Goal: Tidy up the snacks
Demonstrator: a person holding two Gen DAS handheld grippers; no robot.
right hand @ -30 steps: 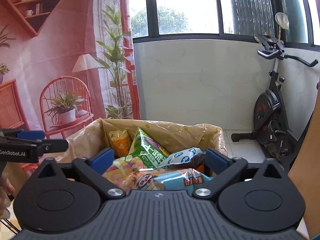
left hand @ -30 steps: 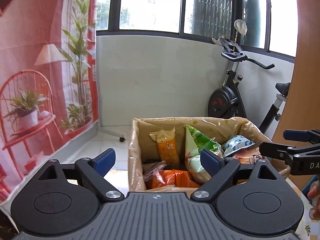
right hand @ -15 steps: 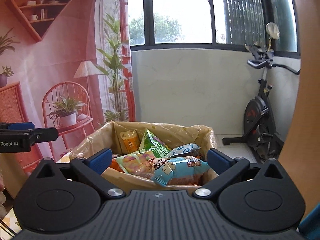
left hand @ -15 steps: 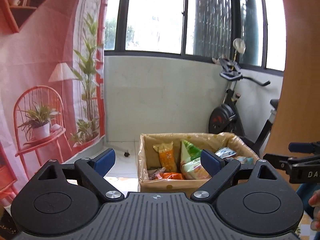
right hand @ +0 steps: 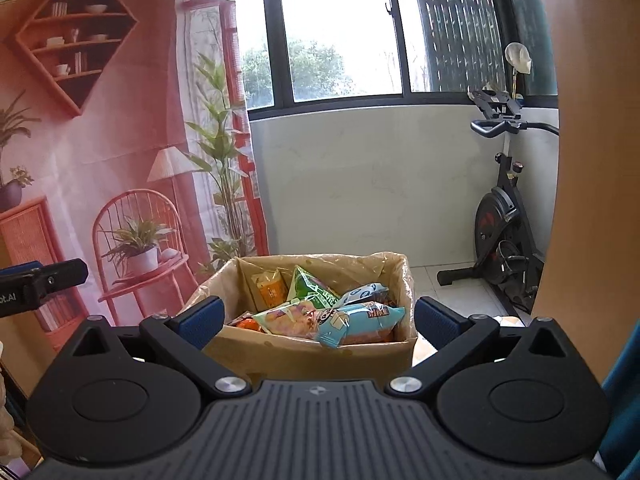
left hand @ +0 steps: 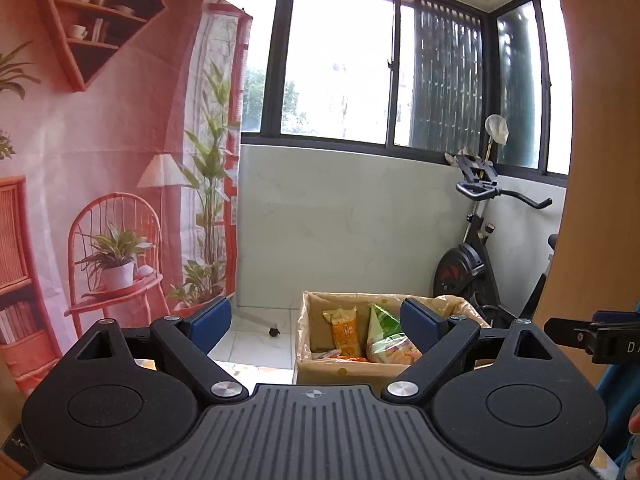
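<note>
A cardboard box (right hand: pixel 304 354) lined with clear plastic stands ahead of both grippers, filled with several snack bags. Among them are an orange packet (right hand: pixel 269 286), a green bag (right hand: pixel 316 290) and a light blue bag (right hand: pixel 360 320) lying on top. My right gripper (right hand: pixel 318 318) is open and empty, drawn back from the box's near wall. My left gripper (left hand: pixel 316 322) is also open and empty, with the same box (left hand: pixel 340 370) ahead and to its right. The right gripper's finger (left hand: pixel 592 334) shows at the left wrist view's right edge.
A pink printed backdrop (right hand: pixel 100 140) hangs on the left. A white low wall under windows (right hand: pixel 360 184) is behind the box. An exercise bike (right hand: pixel 504 232) stands at the right, beside a wooden panel (right hand: pixel 592 160). White floor tiles (left hand: pixel 256 340) lie beyond the table.
Both grippers have pulled back and risen away from the box, which now looks smaller and farther. Both stayed open and empty.
</note>
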